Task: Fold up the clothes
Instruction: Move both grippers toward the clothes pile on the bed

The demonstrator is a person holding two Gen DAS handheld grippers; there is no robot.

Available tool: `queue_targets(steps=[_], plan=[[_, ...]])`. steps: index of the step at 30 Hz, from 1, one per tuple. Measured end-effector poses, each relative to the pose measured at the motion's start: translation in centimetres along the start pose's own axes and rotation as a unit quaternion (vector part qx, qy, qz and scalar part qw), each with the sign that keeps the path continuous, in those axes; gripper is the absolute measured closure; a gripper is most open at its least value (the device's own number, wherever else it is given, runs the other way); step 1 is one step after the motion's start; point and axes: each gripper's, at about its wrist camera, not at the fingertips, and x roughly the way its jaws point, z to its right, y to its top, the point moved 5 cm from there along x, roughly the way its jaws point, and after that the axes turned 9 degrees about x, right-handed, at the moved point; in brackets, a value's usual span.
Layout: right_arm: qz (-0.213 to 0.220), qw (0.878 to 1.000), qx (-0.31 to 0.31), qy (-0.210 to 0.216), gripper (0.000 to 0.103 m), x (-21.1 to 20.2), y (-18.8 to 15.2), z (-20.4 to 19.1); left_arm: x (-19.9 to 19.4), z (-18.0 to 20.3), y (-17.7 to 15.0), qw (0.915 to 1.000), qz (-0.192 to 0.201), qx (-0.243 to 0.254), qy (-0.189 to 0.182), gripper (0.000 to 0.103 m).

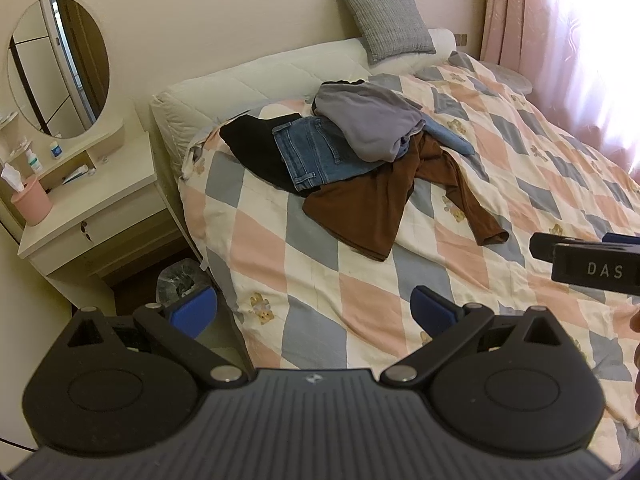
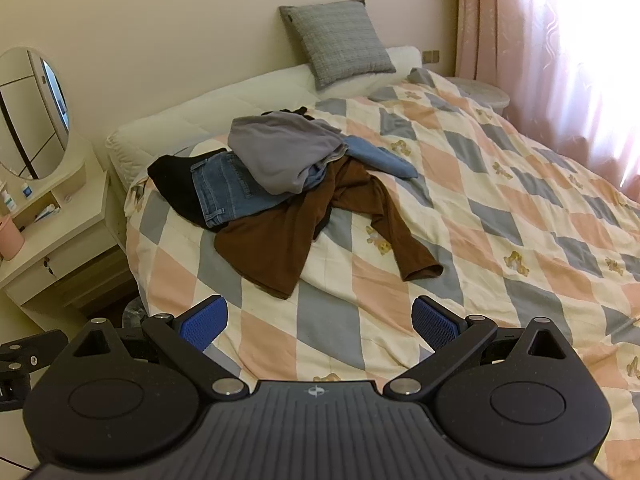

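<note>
The left gripper [image 1: 314, 312] has its blue-padded fingers [image 1: 430, 306] spread wide with nothing between them, held above the near part of the checked quilt [image 1: 460, 240] and well short of the pile of clothes [image 1: 352, 148]. The right gripper [image 2: 320, 322] is the same: its fingers [image 2: 434, 326] stand far apart and empty over the quilt [image 2: 500, 208], well apart from the pile [image 2: 288, 184]. In the left wrist view the right gripper's black body [image 1: 592, 262] shows at the right edge, near the pile's right side. The pile itself lies on the quilt toward the head of the bed, unfolded. A grey garment [image 1: 368, 120] sits on top, partly over a pair of blue jeans [image 1: 308, 152], which overlaps a black garment [image 1: 256, 148] on the pile's left. A light blue garment [image 1: 452, 132] pokes out to the pile's right, and a brown long-sleeved top [image 1: 360, 208] spreads nearest the grippers, one sleeve trailing away to the right. Beyond the pile a grey cushion [image 1: 384, 20] leans against the wall above the white headboard [image 1: 256, 80]. Left of the pile, off the bed, stands a cream dressing table [image 1: 92, 200] with an oval mirror [image 1: 58, 64] and a pink tissue holder [image 1: 32, 200]. Pink curtains [image 1: 560, 40] hang far to the pile's right.
</note>
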Motion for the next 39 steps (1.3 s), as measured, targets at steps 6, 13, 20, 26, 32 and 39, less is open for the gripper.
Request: queue_targets(steps=[6, 13, 20, 26, 32, 39], plan=[[-0.001, 1.0, 0.01, 0.001, 0.002, 0.2, 0.1, 0.6, 0.9, 0.5, -0.1, 0.9997, -0.017, 0.003, -0.019, 0.001], [-0.002, 1.0, 0.022, -0.003, 0.002, 1.0, 0.1, 1.1, 2.0, 0.6, 0.0, 0.9994, -0.01, 0.009, -0.031, 0.001], [0.006, 1.0, 0.025, -0.004, 0.002, 2.2, 0.7, 1.2, 4.5, -0.1, 1.0, 0.9995, -0.008, 0.002, -0.029, 0.001], [-0.001, 0.999, 0.046, -0.013, 0.002, 4.9, 1.5, 1.7, 8.3, -0.2, 2.4, 0.9971, -0.024, 0.032, -0.065, 0.001], [-0.024, 0.996, 0.085, -0.019, 0.002, 9.4, 3.0, 2.1, 13.9, -1.3, 5.3, 0.9932, -0.04, 0.031, -0.104, 0.001], [-0.041, 0.992, 0.115, -0.037, 0.002, 15.4, 6.1, 1.6, 20.5, -2.9, 11.0, 0.9895, -0.04, 0.085, -0.11, 0.001]])
